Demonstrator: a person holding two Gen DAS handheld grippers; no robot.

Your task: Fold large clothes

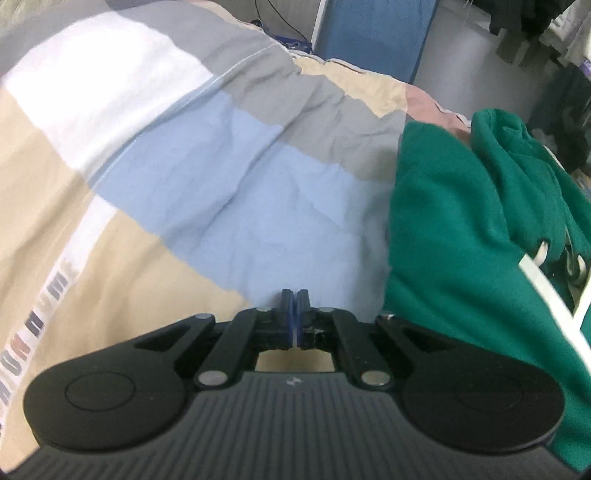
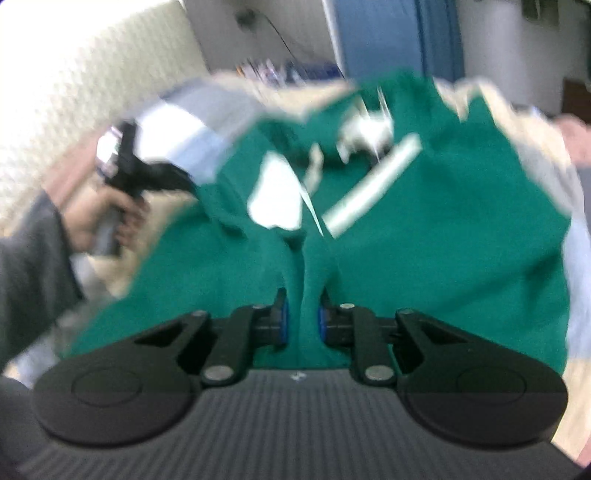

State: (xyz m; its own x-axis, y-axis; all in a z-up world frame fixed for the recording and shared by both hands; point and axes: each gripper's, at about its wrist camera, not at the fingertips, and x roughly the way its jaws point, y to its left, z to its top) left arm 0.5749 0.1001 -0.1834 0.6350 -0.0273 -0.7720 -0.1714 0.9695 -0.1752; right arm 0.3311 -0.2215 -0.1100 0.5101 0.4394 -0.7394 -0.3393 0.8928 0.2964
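A green sweatshirt [image 1: 461,221] with white stripes and a white print lies bunched at the right of a bed covered by a patchwork quilt [image 1: 221,166] in beige, blue, grey and white. My left gripper [image 1: 294,295] is over the quilt just left of the sweatshirt, its blue pads pressed together with nothing between them. In the blurred right wrist view, my right gripper [image 2: 303,306] is shut on a raised fold of the green sweatshirt [image 2: 443,221]. A person's hand [image 2: 110,218] in a grey sleeve holds the left gripper at the far left of that view.
Beyond the bed stand a blue panel [image 1: 373,33] and a grey wall. Dark clothes [image 1: 535,22] hang at the upper right. A white textured wall [image 2: 74,74] runs along the bed's left side. The quilt is bare to the left of the sweatshirt.
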